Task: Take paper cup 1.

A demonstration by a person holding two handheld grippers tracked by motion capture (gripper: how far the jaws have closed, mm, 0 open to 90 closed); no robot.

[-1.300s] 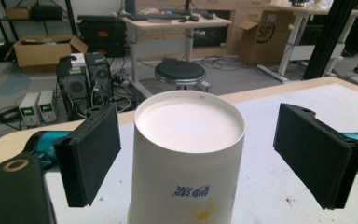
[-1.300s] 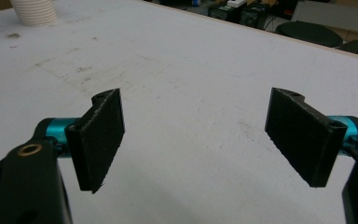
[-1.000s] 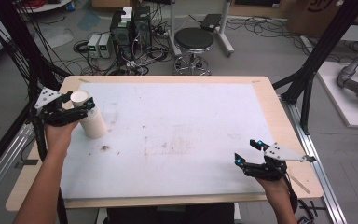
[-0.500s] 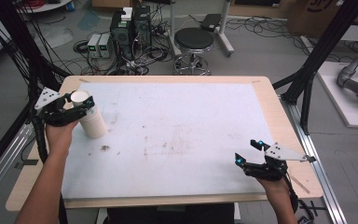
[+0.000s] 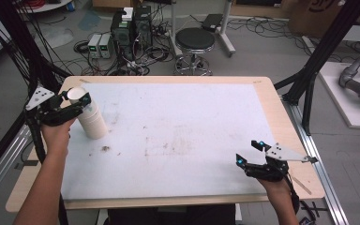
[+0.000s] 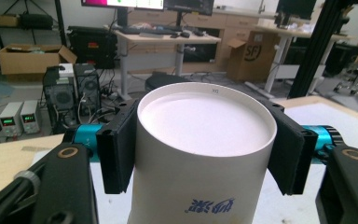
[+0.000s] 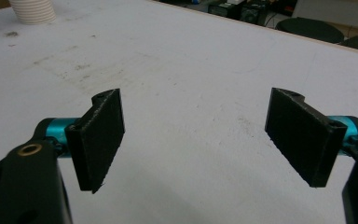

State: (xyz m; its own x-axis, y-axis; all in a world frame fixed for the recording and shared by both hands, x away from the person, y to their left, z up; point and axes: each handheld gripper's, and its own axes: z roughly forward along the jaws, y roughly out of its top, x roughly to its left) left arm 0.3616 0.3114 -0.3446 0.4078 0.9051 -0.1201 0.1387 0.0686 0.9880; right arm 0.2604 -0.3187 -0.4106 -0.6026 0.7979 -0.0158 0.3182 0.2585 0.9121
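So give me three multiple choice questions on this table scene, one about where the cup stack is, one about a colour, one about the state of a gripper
1. Where on the table does the stack of paper cups stand?
A. near the far left corner
B. in the middle
C. by the near right edge

2. What colour is the print on the top cup?
A. red
B. blue
C. green

3. How does the left hand-held gripper stand?
A. wide open, nothing between its jaws
B. its jaws closed on the top cup
C. lying flat on the table

Answers:
1 A, the high view shows the stack at the table's far left.
2 B, the left gripper view shows blue characters on the cup wall.
3 B, both black pads press the cup's sides; the jaws have just been closing.
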